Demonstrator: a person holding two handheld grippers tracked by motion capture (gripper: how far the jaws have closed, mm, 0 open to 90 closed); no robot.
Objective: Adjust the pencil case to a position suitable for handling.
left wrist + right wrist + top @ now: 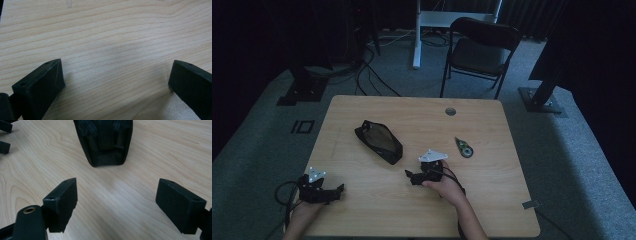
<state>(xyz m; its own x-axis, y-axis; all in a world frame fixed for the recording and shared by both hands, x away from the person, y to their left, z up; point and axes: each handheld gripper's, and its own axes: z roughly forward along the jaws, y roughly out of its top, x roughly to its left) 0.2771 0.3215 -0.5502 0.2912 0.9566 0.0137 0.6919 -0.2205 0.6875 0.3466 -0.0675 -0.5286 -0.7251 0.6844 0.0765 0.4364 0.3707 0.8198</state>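
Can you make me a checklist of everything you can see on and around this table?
Surface: light wooden table with a round grommet hole near the far edge.
Job's things: black zippered fabric pouch lying flat left of centre; small green-and-black correction tape dispenser to its right, apart from it.
Clutter: nothing seen.
Grippers: left gripper open over bare wood at the near left corner; right gripper open, aimed at the pouch's near end, not touching it.
Cables: a black cable trails off the left gripper; more cables lie on the floor behind the table.
Surroundings: black folding chair, grey carpet, dark stands and curtains.
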